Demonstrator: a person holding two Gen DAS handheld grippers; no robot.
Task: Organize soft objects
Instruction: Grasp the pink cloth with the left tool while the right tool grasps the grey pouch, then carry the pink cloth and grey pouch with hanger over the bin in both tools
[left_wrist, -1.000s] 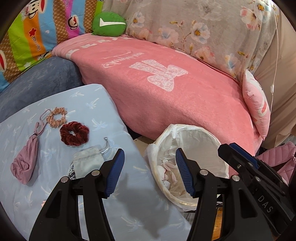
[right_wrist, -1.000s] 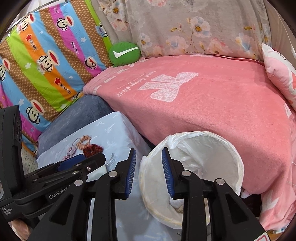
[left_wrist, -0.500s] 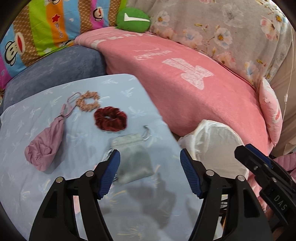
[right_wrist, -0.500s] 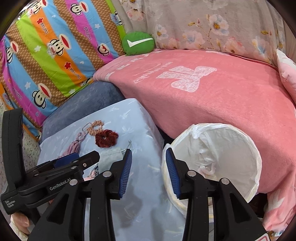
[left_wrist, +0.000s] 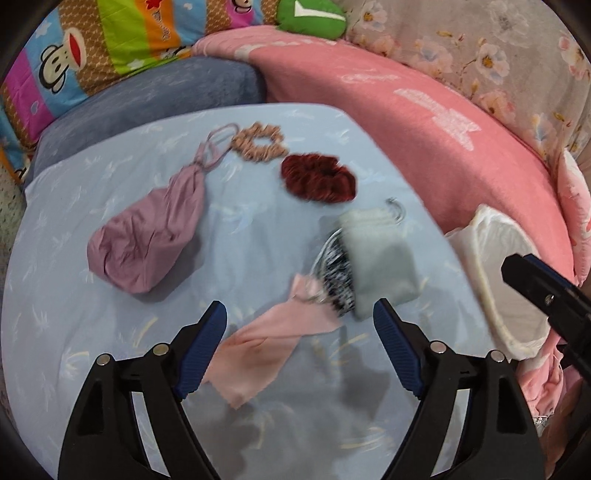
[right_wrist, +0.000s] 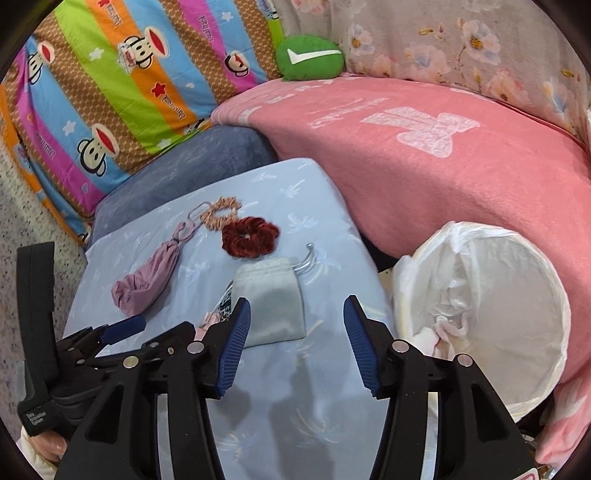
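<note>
1. Table (left_wrist: 110, 369), pale blue cover: it carries every loose item. Its cloth is slack; pads dragged across it can bunch it and shift the rest.
2. Bin (right_wrist: 517, 332), white liner, at 3 o'clock off the table edge. Release short of it and an item falls between table and rim.
3. Mauve pouch (left_wrist: 147, 236), 10 o'clock, cord trailing toward the beige scrunchie (left_wrist: 258, 142); lift one and the other may follow.
4. Grey pouch (left_wrist: 380, 258), 1 o'clock, lying on a patterned piece (left_wrist: 338, 273) and touching the pink cloth (left_wrist: 266, 343). You may pinch two at once.
5. Red scrunchie (left_wrist: 317, 179), 12 o'clock, apart.
6. Left gripper (left_wrist: 299, 347): jaws have just been widening, spread wide over the pink cloth, empty.
7. Right gripper (right_wrist: 297, 345): jaws likewise widening, about half spread before the grey pouch, empty. Both grippers sit close; you risk a clash.
</note>
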